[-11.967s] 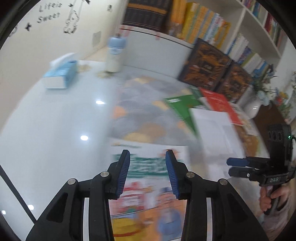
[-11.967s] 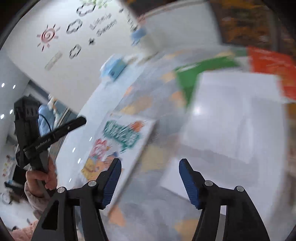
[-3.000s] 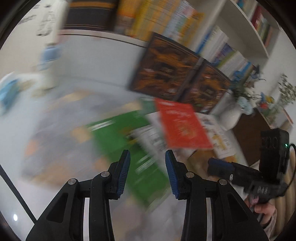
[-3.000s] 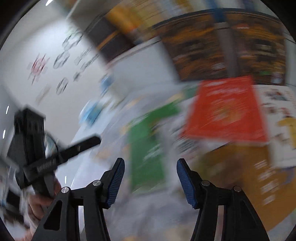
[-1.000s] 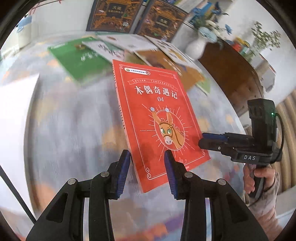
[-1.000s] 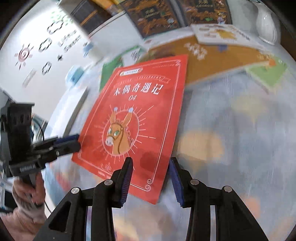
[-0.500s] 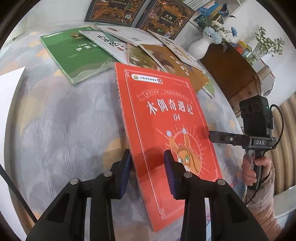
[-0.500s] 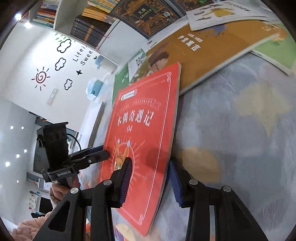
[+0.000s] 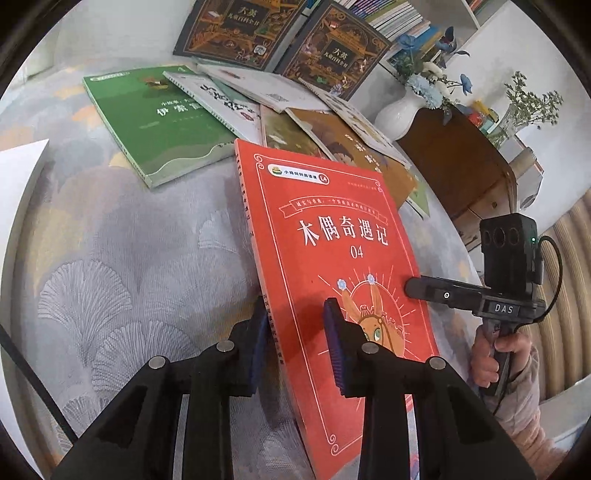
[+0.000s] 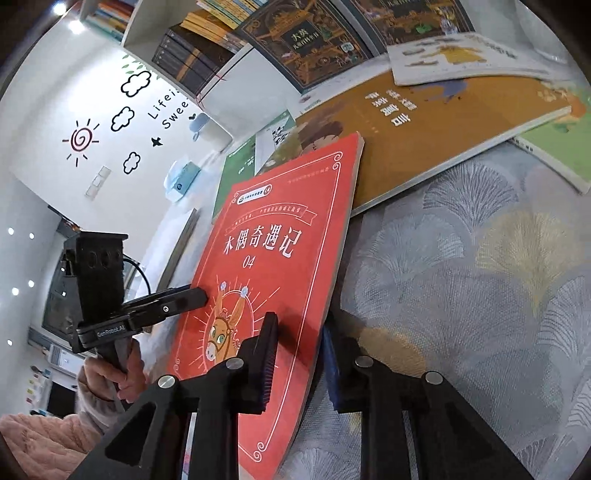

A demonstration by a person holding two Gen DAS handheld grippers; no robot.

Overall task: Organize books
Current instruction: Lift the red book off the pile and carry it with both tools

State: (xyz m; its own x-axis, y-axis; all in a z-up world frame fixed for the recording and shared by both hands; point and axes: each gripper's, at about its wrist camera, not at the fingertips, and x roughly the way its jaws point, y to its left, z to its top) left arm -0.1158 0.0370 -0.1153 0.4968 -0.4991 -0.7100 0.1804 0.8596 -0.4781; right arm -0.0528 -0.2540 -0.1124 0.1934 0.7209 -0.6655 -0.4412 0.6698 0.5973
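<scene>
In the left wrist view the left tongs (image 9: 295,343) grip the spine edge of the red book (image 9: 332,236), lifted just in front of the green book (image 9: 155,122) on the worktop (image 9: 110,258), and in the right wrist view the right tongs (image 10: 299,362) are closing on its opposite edge, so I judge the carrying step is in hand and next the book needs a steady two-sided move to its pile.

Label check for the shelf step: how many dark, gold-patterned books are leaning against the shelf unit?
2. The left dark book and the right dark book lean side by side behind the green book. Others may be out of frame.
</scene>
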